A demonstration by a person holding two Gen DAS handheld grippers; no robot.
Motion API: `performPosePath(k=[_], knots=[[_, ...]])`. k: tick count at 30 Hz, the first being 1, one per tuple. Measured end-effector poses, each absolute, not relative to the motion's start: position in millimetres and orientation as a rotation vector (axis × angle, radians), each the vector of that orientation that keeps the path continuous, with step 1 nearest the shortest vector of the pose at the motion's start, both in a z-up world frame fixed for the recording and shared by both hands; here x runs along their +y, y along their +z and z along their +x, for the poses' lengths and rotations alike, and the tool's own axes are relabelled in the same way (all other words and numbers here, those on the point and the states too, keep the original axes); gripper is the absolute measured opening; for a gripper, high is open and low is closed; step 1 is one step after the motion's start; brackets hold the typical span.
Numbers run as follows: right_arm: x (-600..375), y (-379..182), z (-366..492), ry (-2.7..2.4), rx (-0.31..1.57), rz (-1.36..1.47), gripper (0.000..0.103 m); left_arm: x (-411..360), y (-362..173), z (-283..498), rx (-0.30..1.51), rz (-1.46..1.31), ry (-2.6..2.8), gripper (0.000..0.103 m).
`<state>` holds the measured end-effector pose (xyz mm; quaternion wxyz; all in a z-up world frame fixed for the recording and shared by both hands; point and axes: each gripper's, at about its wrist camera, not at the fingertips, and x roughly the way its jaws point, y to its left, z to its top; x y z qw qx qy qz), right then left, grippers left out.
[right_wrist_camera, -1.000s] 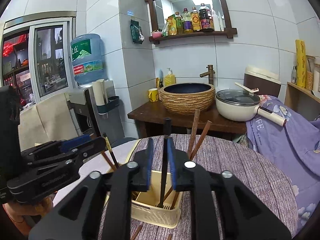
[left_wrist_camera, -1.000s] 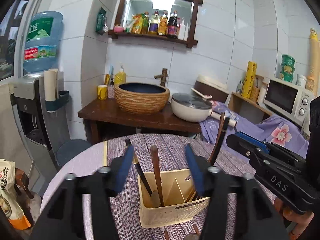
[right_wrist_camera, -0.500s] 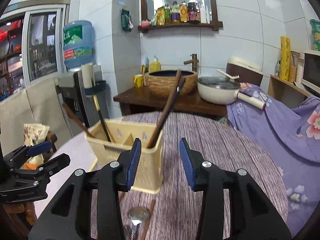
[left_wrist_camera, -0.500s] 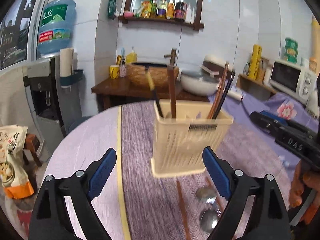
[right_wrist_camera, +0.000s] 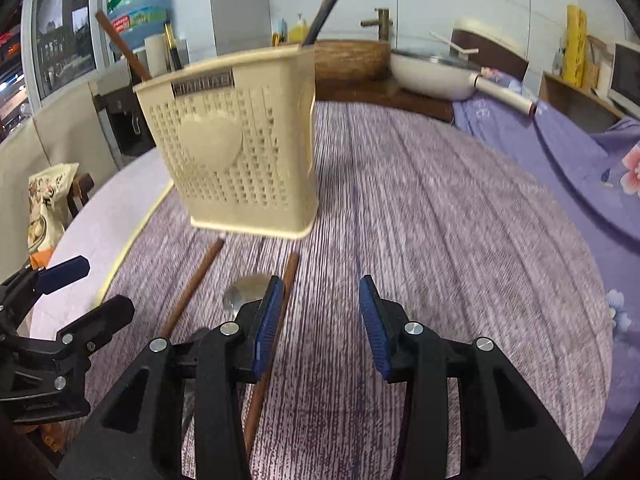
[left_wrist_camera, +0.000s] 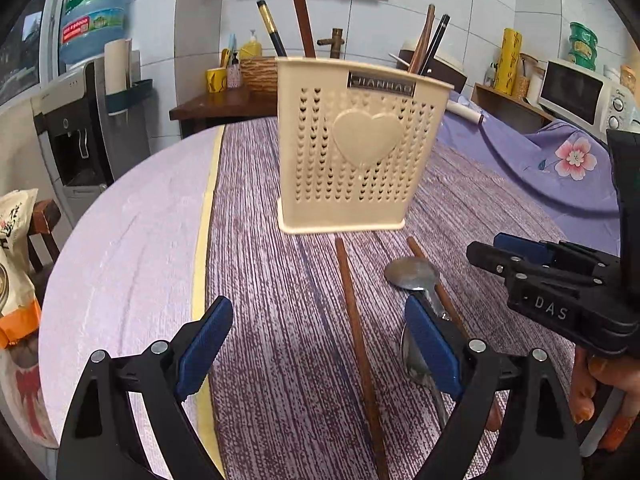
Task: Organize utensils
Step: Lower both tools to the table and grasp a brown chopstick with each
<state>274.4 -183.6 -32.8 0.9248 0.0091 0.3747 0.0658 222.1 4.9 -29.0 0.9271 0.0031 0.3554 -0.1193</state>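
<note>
A: Our left gripper (left_wrist_camera: pixel 318 344) has its jaws wide, and they have just been opening; nothing is pressed between them. One dark wooden chopstick (left_wrist_camera: pixel 356 336) lies on the desk (left_wrist_camera: pixel 280 280) in that gap. Our right gripper (right_wrist_camera: pixel 320 322) has its jaws narrower but open, also just opened a little, with only the purple striped cloth between them.

B: And what changed?

A: A second ago both grippers were above the cream utensil holder (left_wrist_camera: pixel 356 148), the right one closed around a dark stick standing in it. Now that stick stays in the holder and both grippers are low over the desk, in front of it. We judge that one delivery is finished and the next pickup begins.

B: How many things are left?

A: On the desk we count two chopsticks: the one named, and a second chopstick (right_wrist_camera: pixel 290 276) just beside the right gripper's left jaw. We also see one metal spoon (left_wrist_camera: pixel 412 274), and perhaps another behind the left gripper's jaw; we cannot tell. In the holder stand four sticks.
</note>
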Motion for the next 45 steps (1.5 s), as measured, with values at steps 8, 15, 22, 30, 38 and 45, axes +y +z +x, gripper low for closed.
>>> performPosePath(k=[8,15,22,30,38,45], knots=[[-173.4,-36.9,289.9,0.148,0.815,0.027,0.038,-4.5,-36.9,234.9,0.764,0.037,-0.251,0.075],[-164.3,-39.3,316.3,0.163,0.859,0.062,0.029,-17.7,-41.5,253.5,0.791,0.092,-0.257,0.061],[-157.2,-52.2,336.4,0.145,0.911,0.078,0.022,-27.1,-48.9,270.9,0.819,0.122,-0.265,0.051],[-151.8,-57.4,339.4,0.125,0.917,0.058,0.021,-32.3,-53.2,284.5,0.839,0.135,-0.255,0.045],[-148.1,-58.4,335.3,0.105,0.913,0.021,0.014,-40.1,-62.3,297.9,0.873,0.174,-0.237,0.040],[-150.6,-59.1,333.3,0.100,0.911,0.019,0.011,-51.1,-64.5,300.1,0.869,0.196,-0.265,0.024]])
